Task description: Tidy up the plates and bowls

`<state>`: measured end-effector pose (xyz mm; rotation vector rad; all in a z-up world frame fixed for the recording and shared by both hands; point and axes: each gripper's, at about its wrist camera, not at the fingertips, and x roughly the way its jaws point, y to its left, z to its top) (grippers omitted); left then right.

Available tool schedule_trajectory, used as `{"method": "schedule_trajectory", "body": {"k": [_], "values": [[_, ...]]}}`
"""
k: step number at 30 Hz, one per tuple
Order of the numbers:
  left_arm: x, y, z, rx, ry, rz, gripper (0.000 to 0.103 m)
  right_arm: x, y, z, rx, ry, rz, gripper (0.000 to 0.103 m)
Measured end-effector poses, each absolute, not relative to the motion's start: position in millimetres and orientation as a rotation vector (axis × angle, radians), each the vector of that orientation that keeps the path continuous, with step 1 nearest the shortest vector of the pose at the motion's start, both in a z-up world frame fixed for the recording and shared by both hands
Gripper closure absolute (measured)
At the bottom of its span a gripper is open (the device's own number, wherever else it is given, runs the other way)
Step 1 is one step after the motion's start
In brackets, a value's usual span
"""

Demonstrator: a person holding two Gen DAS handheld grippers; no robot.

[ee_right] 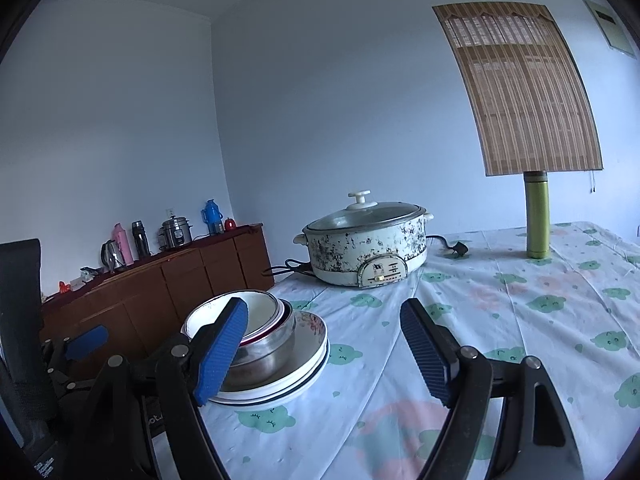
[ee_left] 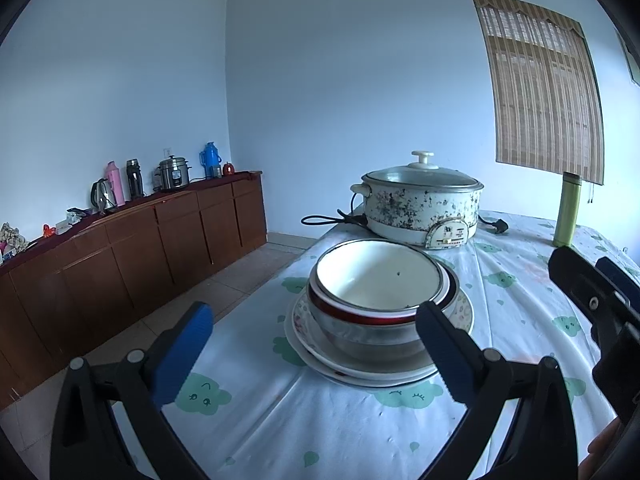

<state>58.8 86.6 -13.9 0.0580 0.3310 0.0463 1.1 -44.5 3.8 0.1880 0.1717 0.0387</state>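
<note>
Nesting seen complete at the stack (ee_left: 378, 316): white bowl (ee_left: 376, 276) seated inside red-banded steel bowl (ee_left: 360, 322), both resting on floral plate (ee_left: 464, 312), that in turn on two or more wider white plates (ee_left: 320, 354). Largest at bottom, deepest on top; judged a stable, compact order for storing or carrying. Stack placed on table (ee_left: 520, 308) toward its left edge, well short of the far edge.

Just behind stack, toward far left corner: electric cooker (ee_left: 420, 204), lid on, cord trailing over left edge. Green flask (ee_left: 567, 210) upright near far edge, well apart from stack. Beyond the table, sideboard (ee_left: 140, 240) along wall with kettle, flasks, rice cooker.

Left gripper (ee_left: 320, 356) aimed straight at stack, pointing slightly downward, jaws spread wide, blue pads flanking the plates in view but touching nothing; nothing between them. Right gripper (ee_right: 324, 352) beside stack on its right, also tilted slightly down, jaws spread, nothing gripped; left pad overlapping bowls in right wrist view, contact not apparent.

Judgement: sorting essentially finished; both hands poised in a clear, neutral hold.
</note>
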Motion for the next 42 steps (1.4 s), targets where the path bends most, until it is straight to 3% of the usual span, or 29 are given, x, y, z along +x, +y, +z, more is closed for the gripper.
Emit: {"method": "schedule_trajectory", "body": {"k": [42], "values": [[57.7, 88.2, -10.8, 0.057, 0.329, 0.053, 0.0, 3.0, -43.1, 2.7, 0.183, 0.168, 0.042, 0.022]]}}
